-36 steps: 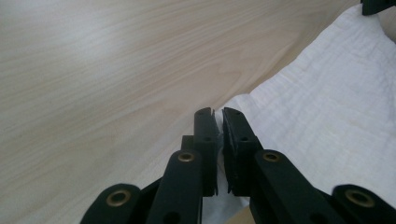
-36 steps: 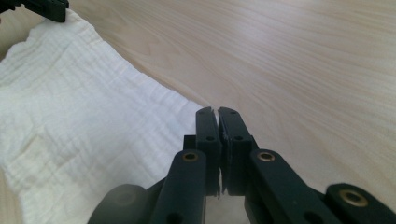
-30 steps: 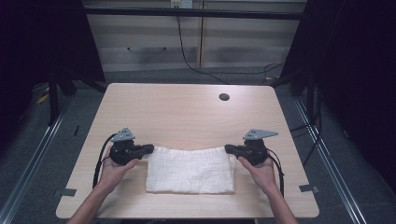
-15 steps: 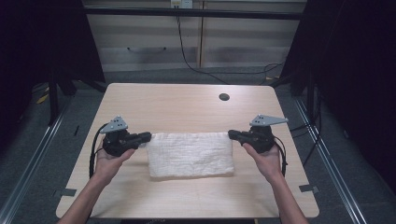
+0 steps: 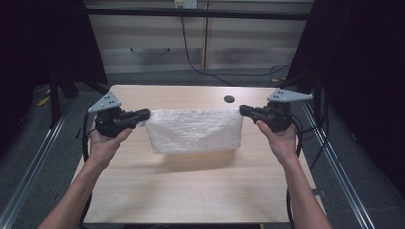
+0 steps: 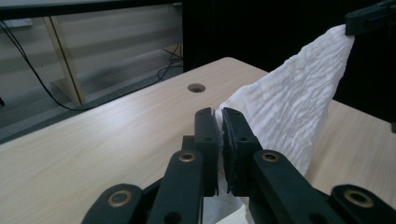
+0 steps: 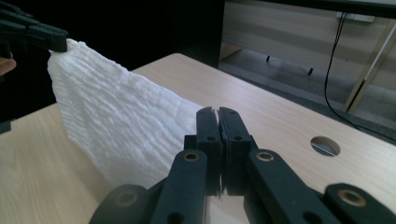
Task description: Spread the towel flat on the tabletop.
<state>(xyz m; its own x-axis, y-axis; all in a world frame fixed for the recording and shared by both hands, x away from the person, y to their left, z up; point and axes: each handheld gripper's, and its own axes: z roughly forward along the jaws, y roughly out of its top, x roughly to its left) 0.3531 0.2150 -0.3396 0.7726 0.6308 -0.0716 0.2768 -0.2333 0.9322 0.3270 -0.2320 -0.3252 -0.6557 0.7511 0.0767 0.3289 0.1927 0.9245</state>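
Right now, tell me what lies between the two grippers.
In the high view, a white towel hangs stretched between the left gripper and the right gripper, each shut on a top corner, above the wooden table.

Both arms stretched forward, left gripper [image 5: 143, 114] and right gripper [image 5: 244, 110] clamped tight, tips pointing at each other.

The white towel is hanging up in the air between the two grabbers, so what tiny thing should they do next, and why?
Probably carry it away from the person and lower it. The left gripper and right gripper each pinch a top corner of the white towel, which hangs clear above the table, ready to be laid or folded.
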